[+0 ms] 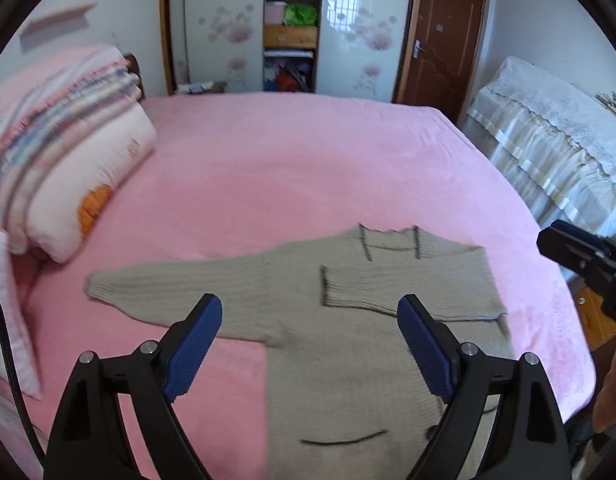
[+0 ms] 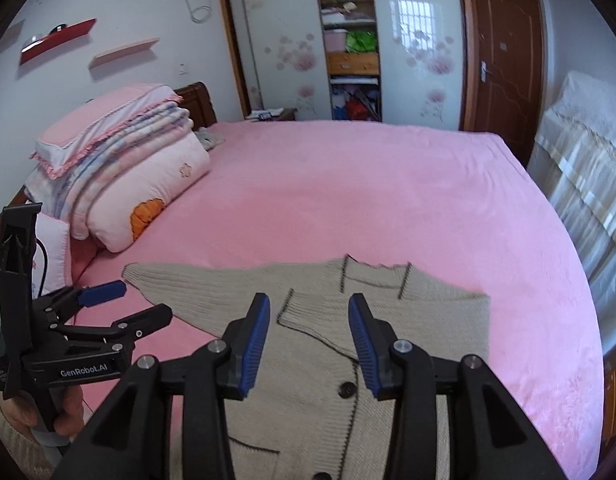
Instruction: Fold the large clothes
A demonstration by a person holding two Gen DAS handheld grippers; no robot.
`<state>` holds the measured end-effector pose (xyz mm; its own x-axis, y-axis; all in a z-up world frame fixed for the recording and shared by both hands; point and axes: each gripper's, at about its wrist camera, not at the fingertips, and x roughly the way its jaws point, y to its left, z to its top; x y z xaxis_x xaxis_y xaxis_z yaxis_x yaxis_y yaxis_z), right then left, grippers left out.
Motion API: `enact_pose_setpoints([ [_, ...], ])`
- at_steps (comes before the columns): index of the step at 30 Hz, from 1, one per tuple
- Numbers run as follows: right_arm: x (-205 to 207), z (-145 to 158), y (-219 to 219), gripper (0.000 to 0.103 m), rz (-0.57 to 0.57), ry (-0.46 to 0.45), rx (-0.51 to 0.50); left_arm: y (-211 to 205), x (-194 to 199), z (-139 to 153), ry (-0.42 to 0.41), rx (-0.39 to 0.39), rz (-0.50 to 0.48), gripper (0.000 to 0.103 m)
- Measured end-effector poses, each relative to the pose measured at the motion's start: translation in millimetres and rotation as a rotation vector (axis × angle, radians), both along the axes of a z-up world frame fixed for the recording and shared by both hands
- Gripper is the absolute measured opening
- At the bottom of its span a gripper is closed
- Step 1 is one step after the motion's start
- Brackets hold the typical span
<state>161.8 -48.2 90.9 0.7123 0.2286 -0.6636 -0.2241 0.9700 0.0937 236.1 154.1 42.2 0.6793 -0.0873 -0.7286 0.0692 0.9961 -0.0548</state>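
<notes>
both grippers hover above the cardigan point(image 1: 348, 340), empty. left gripper point(image 1: 310, 320): jaws spread wide, touching nothing. right gripper point(image 2: 309, 320): jaws parted moderately, touching nothing. cardigan lies flat on the near part of the bed point(image 1: 308, 160), one sleeve folded across its chest, the other extended toward the pillows point(image 1: 87, 184).

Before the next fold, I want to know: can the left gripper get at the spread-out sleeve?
Probably yes. The left gripper hangs open above the cardigan, and the sleeve lies flat on the bed with nothing on it.
</notes>
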Motion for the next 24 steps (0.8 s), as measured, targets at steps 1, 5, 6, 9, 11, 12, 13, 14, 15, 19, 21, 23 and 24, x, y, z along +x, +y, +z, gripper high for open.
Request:
enact_pose_setpoints([
  [1, 1, 7, 10, 0.043, 0.014, -0.006, 0.005, 12, -2, 6, -0.013, 0.015, 0.007, 0.096],
  [5, 13, 24, 50, 0.048, 0.028, -0.05, -0.023, 56, -1, 11, -0.024, 0.042, 0.04, 0.099],
  [6, 20, 25, 61, 0.048, 0.03, -0.059, -0.035, 71, 4, 6, -0.01, 0.044, 0.051, 0.099],
  [9, 43, 13, 88, 0.049, 0.032, -0.065, -0.066, 105, 20, -19, 0.031, 0.035, 0.066, 0.099],
  [11, 63, -6, 109, 0.049, 0.037, -0.053, -0.089, 123, 33, -39, 0.06, 0.037, 0.078, 0.099],
  [12, 70, -16, 118, 0.049, 0.042, -0.046, -0.096, 140, 42, -54, 0.078, 0.023, 0.082, 0.099],
  [13, 78, -27, 126, 0.049, 0.05, -0.034, -0.099, 151, 48, -66, 0.093, 0.006, 0.084, 0.099],
  [14, 86, -39, 137, 0.049, 0.06, -0.024, -0.104, 161, 54, -79, 0.105, -0.01, 0.092, 0.099],
  [15, 96, -54, 149, 0.049, 0.069, -0.013, -0.113, 178, 64, -98, 0.125, -0.039, 0.109, 0.099],
  [19, 124, -107, 188, 0.049, 0.11, 0.031, -0.129, 232, 92, -161, 0.207, -0.122, 0.204, 0.099],
  [21, 139, -136, 207, 0.049, 0.125, 0.068, -0.132, 265, 107, -200, 0.252, -0.197, 0.267, 0.099],
  [23, 153, -165, 221, 0.049, 0.143, 0.107, -0.133, 292, 119, -234, 0.288, -0.25, 0.339, 0.096],
  [24, 157, -176, 227, 0.049, 0.152, 0.12, -0.135, 304, 123, -250, 0.306, -0.277, 0.373, 0.093],
])
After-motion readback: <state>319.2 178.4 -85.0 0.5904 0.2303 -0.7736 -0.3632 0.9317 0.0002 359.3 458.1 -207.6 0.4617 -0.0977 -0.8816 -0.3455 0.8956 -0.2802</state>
